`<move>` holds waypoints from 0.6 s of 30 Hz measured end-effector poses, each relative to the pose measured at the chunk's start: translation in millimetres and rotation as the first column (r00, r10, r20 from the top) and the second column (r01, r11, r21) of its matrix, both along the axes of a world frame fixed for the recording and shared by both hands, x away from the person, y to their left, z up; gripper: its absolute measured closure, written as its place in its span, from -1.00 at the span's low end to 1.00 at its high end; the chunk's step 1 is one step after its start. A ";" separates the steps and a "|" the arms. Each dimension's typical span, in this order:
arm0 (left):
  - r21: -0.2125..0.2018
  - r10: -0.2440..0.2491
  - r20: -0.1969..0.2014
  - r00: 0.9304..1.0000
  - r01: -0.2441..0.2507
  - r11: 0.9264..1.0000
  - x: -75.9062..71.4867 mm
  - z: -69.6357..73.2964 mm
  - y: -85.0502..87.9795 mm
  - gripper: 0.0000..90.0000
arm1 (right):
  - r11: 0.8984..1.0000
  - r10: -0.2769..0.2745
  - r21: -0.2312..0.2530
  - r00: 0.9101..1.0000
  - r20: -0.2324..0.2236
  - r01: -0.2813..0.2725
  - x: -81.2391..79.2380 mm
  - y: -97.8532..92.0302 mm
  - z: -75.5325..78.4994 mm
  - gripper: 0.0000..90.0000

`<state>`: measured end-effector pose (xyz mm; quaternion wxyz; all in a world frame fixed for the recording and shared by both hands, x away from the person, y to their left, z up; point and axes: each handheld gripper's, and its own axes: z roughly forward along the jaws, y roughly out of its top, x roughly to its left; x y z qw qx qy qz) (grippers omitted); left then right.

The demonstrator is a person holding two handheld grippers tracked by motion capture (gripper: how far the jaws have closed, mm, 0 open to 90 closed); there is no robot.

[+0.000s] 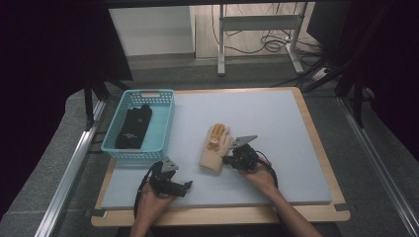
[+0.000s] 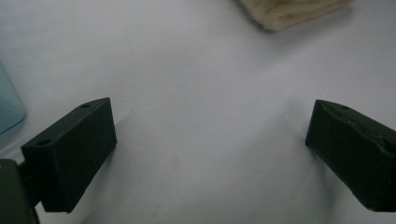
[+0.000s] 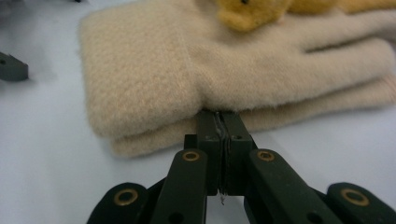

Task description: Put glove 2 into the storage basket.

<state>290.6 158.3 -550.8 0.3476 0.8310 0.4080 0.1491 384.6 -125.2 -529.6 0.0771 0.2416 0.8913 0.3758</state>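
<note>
Two hand-held grippers work at the near edge of the surface (image 1: 296,148): the left hand-held gripper (image 1: 184,186) gapes wide and empty; the right hand-held gripper (image 3: 223,122) is closed, tips against the one beige glove (image 1: 216,148) at centre. One blue basket (image 1: 160,131), far left, contains one black glove (image 1: 134,127).

glove (image 1: 216,148) on mat (image 1: 276,128) | basket (image 1: 160,123) left of it | dark glove (image 1: 134,127) inside
</note>
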 end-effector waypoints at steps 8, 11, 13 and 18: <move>0.000 0.000 0.000 1.000 0.000 1.000 -0.2 0.0 0.0 -0.95 | 0.999 0.035 -0.002 0.999 0.020 -0.034 -0.4 29.0 -2.4 0.89; 0.001 0.001 0.000 1.000 -0.001 1.000 -0.3 0.1 -0.1 -0.95 | 0.999 0.037 -0.010 0.999 0.033 -0.037 -2.3 29.5 1.0 0.80; 0.001 0.002 0.000 1.000 -0.002 1.000 -0.2 0.1 -0.1 -0.94 | 0.999 0.036 -0.003 0.999 0.040 -0.036 -3.4 24.7 4.4 0.76; -0.010 0.023 0.001 1.000 -0.023 1.000 -0.5 0.2 0.4 -0.88 | 1.000 0.003 0.012 0.999 0.053 -0.004 -5.8 6.1 13.0 0.62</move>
